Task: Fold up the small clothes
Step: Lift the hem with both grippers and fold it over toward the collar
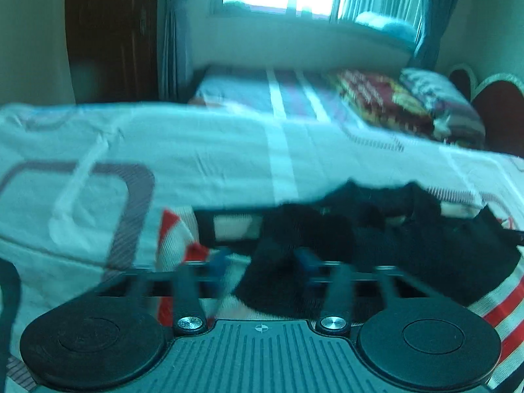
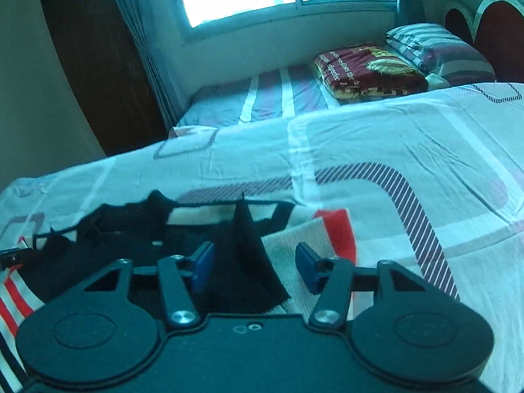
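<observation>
Small black fabric garment, crumpled and half spread across a red-and-white striped cloth on the bed, one corner standing up in a peak.

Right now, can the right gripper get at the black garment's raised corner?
Probably yes. The right gripper is open, and the raised corner of the black garment already stands between its blue pads, nothing blocking. The pads look clear of the cloth.

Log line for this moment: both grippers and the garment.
left gripper: black garment between pads, grip unclear | right gripper: open, peak of garment between pads, untouched | garment: crumpled on bed
</observation>
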`<state>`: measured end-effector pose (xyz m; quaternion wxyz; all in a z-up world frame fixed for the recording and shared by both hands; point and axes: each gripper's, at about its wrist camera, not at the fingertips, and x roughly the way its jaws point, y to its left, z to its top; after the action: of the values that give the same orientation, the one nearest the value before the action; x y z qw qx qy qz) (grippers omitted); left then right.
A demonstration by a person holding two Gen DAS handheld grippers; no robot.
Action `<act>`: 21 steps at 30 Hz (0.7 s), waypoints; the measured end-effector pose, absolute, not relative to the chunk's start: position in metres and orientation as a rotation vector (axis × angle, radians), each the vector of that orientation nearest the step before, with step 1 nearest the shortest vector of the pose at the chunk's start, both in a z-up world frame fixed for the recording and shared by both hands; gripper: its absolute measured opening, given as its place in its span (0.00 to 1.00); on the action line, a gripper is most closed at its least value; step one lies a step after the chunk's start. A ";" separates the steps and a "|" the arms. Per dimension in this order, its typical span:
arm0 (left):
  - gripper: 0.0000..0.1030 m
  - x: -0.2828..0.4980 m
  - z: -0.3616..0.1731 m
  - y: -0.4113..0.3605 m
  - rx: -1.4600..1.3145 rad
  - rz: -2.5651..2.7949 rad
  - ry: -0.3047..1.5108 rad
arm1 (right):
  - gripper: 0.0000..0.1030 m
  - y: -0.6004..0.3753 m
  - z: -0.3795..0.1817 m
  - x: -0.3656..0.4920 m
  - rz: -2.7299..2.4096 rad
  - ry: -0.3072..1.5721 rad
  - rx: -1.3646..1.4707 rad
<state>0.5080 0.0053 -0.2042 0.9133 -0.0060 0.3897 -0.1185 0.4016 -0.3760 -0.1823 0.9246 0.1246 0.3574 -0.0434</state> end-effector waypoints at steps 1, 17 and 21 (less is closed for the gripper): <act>0.25 0.507 -0.207 0.004 -0.006 -0.244 0.802 | 0.54 -0.376 -0.183 0.404 -0.093 0.736 0.255; 0.05 0.510 -0.218 0.006 -0.031 -0.115 0.738 | 0.06 -0.366 -0.185 0.422 -0.126 0.716 0.137; 0.06 0.502 -0.212 0.002 0.010 -0.102 0.722 | 0.25 -0.363 -0.188 0.415 -0.162 0.710 0.112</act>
<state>0.5022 0.0024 -0.2118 0.9342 0.0050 0.3532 -0.0500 0.4150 -0.3630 -0.1876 0.9328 0.0549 0.3472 -0.0793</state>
